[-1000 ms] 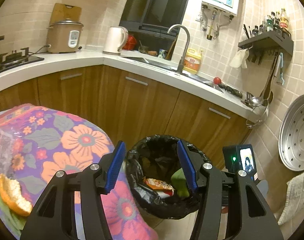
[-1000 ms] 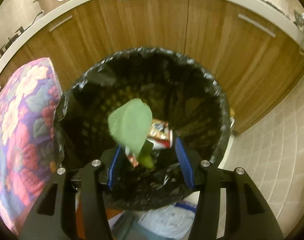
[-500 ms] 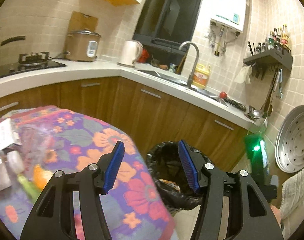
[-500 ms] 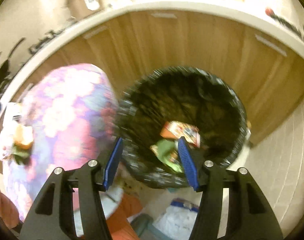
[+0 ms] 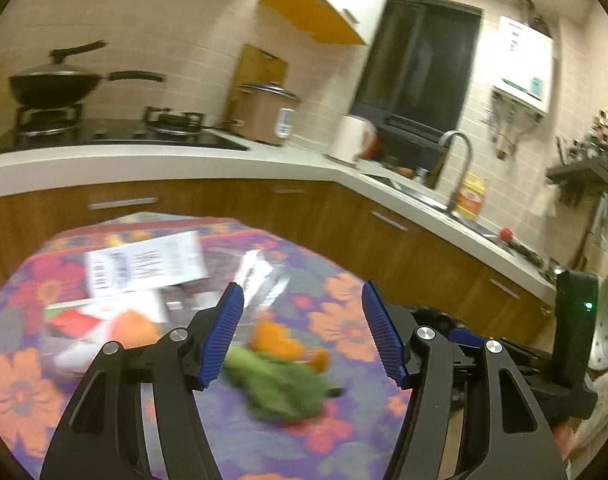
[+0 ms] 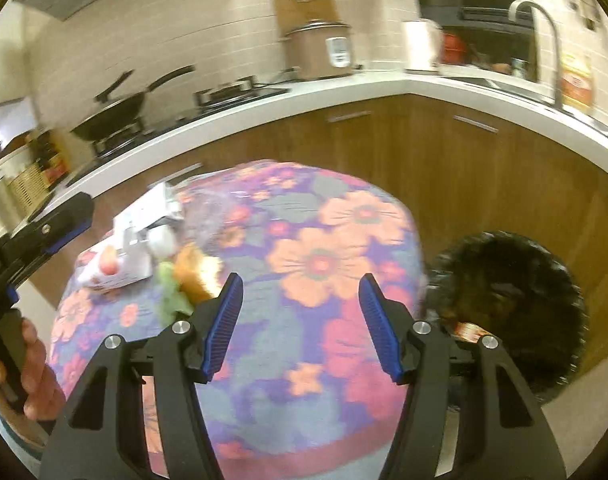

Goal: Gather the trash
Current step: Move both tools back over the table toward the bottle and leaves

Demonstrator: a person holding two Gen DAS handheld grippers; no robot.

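Note:
On the flowered tablecloth [image 5: 344,320] lies a heap of trash: a green leaf [image 5: 279,388], orange peel [image 5: 277,338], a clear wrapper [image 5: 259,276], white printed paper [image 5: 143,266] and a red-and-white packet [image 5: 75,320]. My left gripper [image 5: 300,286] hovers over the leaf and peel, its jaws opening with nothing between them. My right gripper [image 6: 299,280] hangs above bare cloth, jaws also opening and empty. The black-lined bin [image 6: 504,300] stands right of the table and holds a red snack wrapper [image 6: 468,330]. In the right wrist view the leaf [image 6: 169,292] and peel [image 6: 195,268] lie left of my fingers.
The person's hand [image 6: 35,376] carries the left gripper's body [image 6: 43,232] at the table's left edge. Wooden cabinets [image 6: 444,168] and a white counter [image 5: 163,156] curve behind the table, with a wok [image 5: 55,84], rice cooker [image 5: 263,112], kettle [image 5: 354,138] and sink tap [image 5: 460,160].
Both views swung left from the bin to the table. The green leaf at the right gripper's fingers fell into the bin. Both pairs of jaws stand a little wider.

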